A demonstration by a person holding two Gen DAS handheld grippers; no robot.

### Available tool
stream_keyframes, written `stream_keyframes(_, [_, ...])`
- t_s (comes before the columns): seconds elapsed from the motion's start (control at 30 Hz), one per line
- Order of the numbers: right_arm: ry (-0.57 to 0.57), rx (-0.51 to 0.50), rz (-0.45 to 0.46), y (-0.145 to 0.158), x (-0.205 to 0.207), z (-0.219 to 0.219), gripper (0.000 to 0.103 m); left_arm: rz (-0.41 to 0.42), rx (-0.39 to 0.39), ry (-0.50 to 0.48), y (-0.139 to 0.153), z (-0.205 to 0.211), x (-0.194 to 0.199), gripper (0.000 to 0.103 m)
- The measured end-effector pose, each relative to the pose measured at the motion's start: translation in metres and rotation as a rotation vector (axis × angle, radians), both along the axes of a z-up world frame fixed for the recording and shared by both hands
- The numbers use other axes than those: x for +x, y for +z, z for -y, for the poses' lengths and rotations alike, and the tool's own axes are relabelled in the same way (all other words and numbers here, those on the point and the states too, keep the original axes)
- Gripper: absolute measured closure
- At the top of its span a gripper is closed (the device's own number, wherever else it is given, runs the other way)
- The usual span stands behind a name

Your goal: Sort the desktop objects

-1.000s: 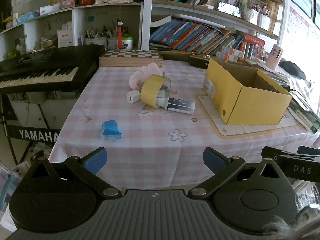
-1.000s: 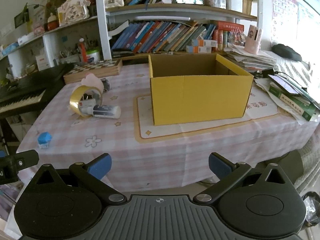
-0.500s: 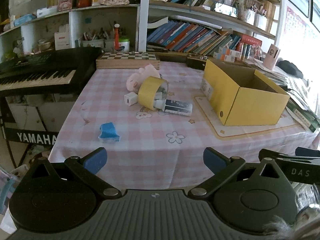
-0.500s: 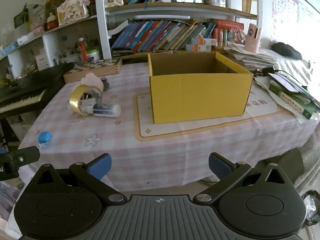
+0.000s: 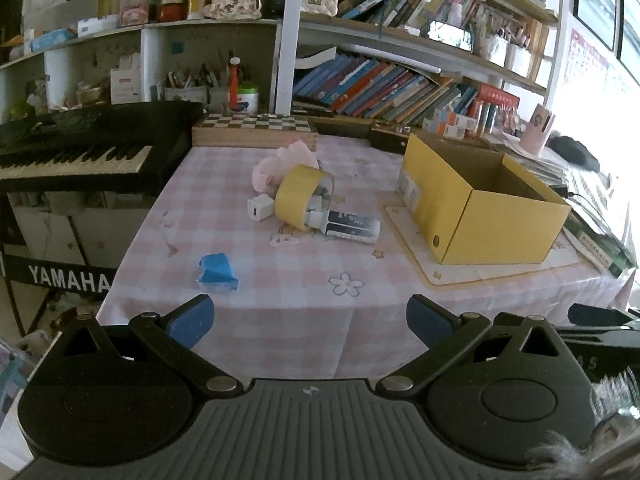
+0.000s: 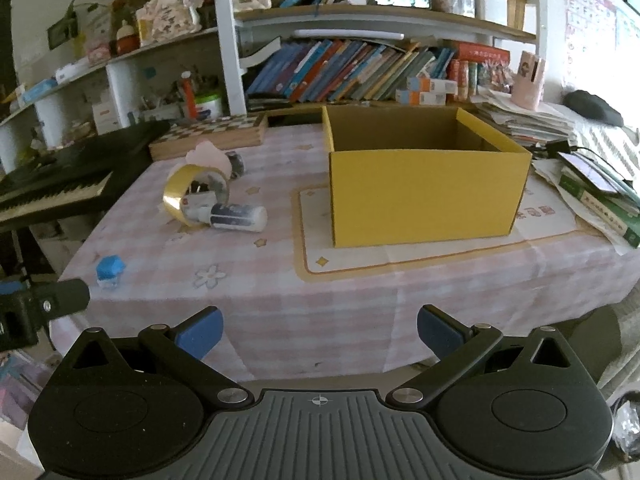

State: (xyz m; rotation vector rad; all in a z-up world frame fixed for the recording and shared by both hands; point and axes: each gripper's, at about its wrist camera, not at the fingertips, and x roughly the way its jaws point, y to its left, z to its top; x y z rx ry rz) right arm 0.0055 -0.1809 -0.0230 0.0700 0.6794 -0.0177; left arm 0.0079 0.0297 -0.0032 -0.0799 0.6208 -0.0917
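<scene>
Apparently nothing is sorted yet: the yellow cardboard box (image 6: 424, 196) on the right of the table (image 5: 280, 280) looks empty as far as its inside shows, though its floor is mostly hidden. Both the left gripper (image 5: 307, 318) and the right gripper (image 6: 319, 330) hang short of the near table edge with fingers spread wide, holding nothing. All the loose items lie left of the box: a roll of yellow tape (image 5: 298, 196) tilted on edge, a dark tube with a white cap (image 5: 346, 227) touching it, a white charger cube (image 5: 259, 209) just beside it, a pink plush toy (image 5: 276, 164) behind. A blue object (image 5: 218, 274) sits apart, nearest the left gripper. Every pickup remains.
</scene>
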Motion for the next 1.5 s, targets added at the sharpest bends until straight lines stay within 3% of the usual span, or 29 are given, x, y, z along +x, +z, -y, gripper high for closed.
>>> stream_keyframes(0.27, [0.028, 0.010, -0.012, -0.004, 0.005, 0.000, 0.000, -0.002, 0.014, 0.011, -0.002, 0.001, 0.003, 0.000])
stream_keyframes(0.67, [0.158, 0.018, -0.041, -0.012, 0.029, -0.021, 0.000, -0.052, -0.032, 0.058, -0.014, -0.014, 0.011, 0.000])
stream_keyframes(1.5, [0.314, -0.038, -0.059, -0.010, 0.127, -0.046, 0.000, -0.105, -0.073, 0.195, -0.025, -0.039, 0.091, 0.000])
